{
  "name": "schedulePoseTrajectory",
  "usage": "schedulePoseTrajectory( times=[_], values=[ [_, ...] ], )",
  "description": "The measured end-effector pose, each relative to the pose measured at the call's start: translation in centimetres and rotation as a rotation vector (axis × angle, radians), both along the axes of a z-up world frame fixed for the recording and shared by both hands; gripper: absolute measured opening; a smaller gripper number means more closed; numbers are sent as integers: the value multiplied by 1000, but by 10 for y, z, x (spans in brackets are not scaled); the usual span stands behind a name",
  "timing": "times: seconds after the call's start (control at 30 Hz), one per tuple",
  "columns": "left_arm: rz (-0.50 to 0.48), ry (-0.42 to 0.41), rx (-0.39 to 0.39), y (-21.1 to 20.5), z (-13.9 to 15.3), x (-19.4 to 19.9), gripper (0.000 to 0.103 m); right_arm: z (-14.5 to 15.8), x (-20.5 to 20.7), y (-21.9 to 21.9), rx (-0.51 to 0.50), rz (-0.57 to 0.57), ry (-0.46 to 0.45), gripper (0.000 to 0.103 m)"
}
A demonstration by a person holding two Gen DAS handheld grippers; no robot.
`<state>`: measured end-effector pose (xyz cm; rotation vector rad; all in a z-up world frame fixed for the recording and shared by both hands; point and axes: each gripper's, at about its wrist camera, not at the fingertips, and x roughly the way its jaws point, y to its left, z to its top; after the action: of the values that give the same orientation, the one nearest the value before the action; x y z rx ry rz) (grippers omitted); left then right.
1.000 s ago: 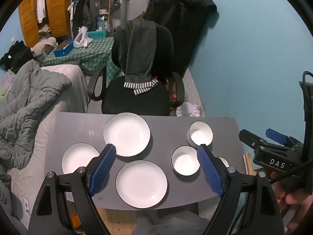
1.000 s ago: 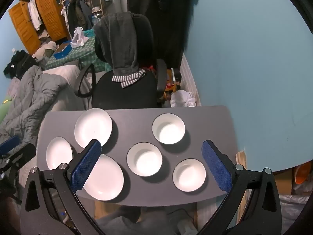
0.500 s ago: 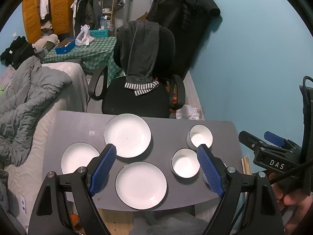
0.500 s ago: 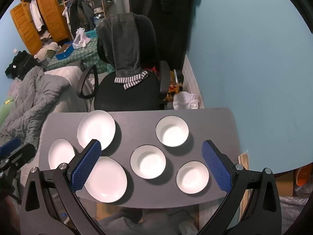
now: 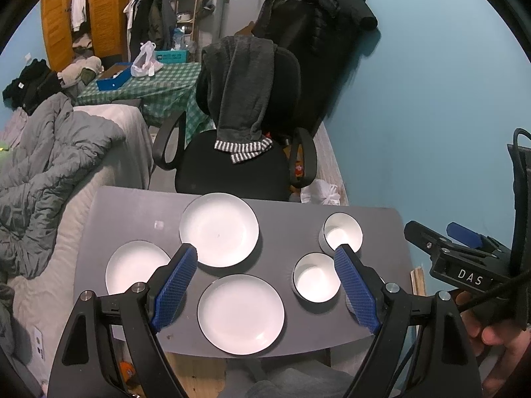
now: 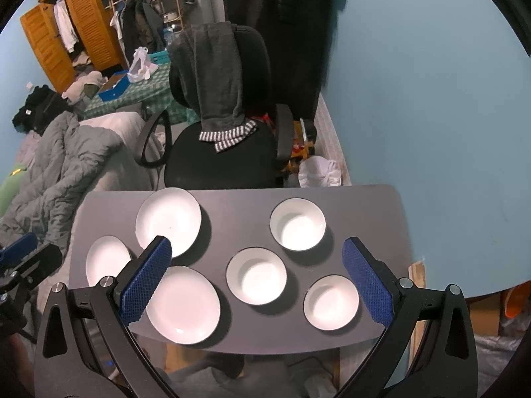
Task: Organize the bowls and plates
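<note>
Three white plates lie on the left half of a small grey table (image 6: 232, 205): a far plate (image 6: 168, 220), a near plate (image 6: 184, 305) and a smaller left plate (image 6: 106, 258). Three white bowls stand on the right half: a far bowl (image 6: 297, 224), a middle bowl (image 6: 256, 276) and a near bowl (image 6: 331, 301). My left gripper (image 5: 265, 282) hovers open high above the plates. High above the bowls, my right gripper (image 6: 257, 282) is open too. Neither holds anything. In the left wrist view the near bowl is mostly hidden behind a finger.
A black office chair (image 5: 239, 165) draped with a grey garment stands at the table's far edge. A bed with a grey duvet (image 5: 49, 165) runs along the left. The blue wall (image 6: 431, 99) is close on the right. A white bag (image 6: 320, 172) lies on the floor.
Both views have drifted slightly, so the table and dishes sit a little lower in frame. No dish has moved and both grippers remain open.
</note>
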<state>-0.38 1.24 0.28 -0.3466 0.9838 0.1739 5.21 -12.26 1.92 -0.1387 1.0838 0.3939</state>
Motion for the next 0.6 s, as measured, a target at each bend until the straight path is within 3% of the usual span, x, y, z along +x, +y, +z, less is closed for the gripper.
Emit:
schedulePoseTrajectory(
  times=[0.6],
  values=[
    [10,9,-34,6,-3,-3,86,-4,-4,3,-1,7,3,101]
  ],
)
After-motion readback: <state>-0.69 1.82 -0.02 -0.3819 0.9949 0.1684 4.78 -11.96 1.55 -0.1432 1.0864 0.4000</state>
